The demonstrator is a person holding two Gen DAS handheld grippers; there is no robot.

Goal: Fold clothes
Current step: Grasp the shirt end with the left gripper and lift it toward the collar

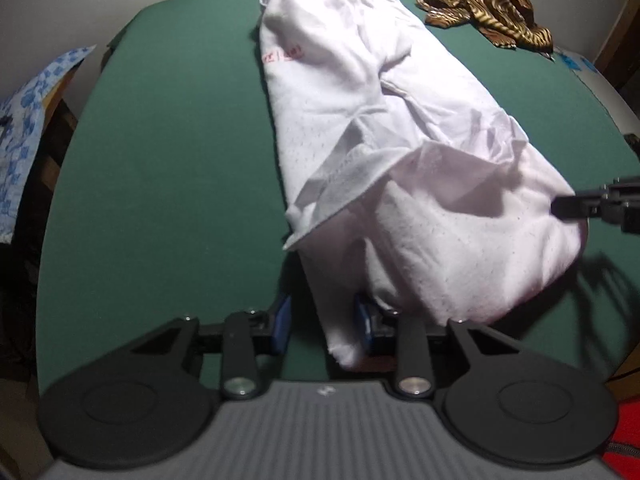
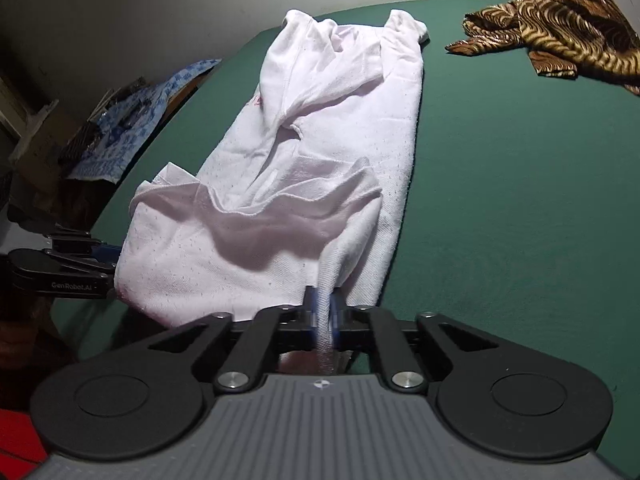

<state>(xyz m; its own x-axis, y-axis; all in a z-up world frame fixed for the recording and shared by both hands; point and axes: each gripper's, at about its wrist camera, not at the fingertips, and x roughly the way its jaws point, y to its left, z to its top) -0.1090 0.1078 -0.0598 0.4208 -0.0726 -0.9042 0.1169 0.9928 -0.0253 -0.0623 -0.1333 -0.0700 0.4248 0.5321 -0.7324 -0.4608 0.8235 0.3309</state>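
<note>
White shirt [image 1: 384, 128] lies lengthwise on the green bench [image 1: 168, 184], collar end far, near hem lifted off the surface by both claws. Left wrist view: left claw [image 1: 322, 320] has its blue pads set apart with a hanging strip of hem between them; the right pad touches the cloth, whether the left pad does is unclear, so cannot tell if it truly clamps. Same view shows red print on the shirt's left chest, too blurred to read, and the right claw only as a black tip at the right edge against the hem corner. Right wrist view: right claw [image 2: 322, 312] is pressed together on a twisted strip of the hem, cloth running down between its fingers. This view shows the left claw from the side at the left edge, shirt covering its tip, with "GenRobot.AI" printed on its body. Gold-and-brown tiger-stripe garment [image 2: 560, 28] sits crumpled at the far right of the bench, well apart from the shirt. Blue-and-white patterned cloth [image 2: 132, 128] lies off the bench's left edge. A red thing shows in the lower corner of each view.
</note>
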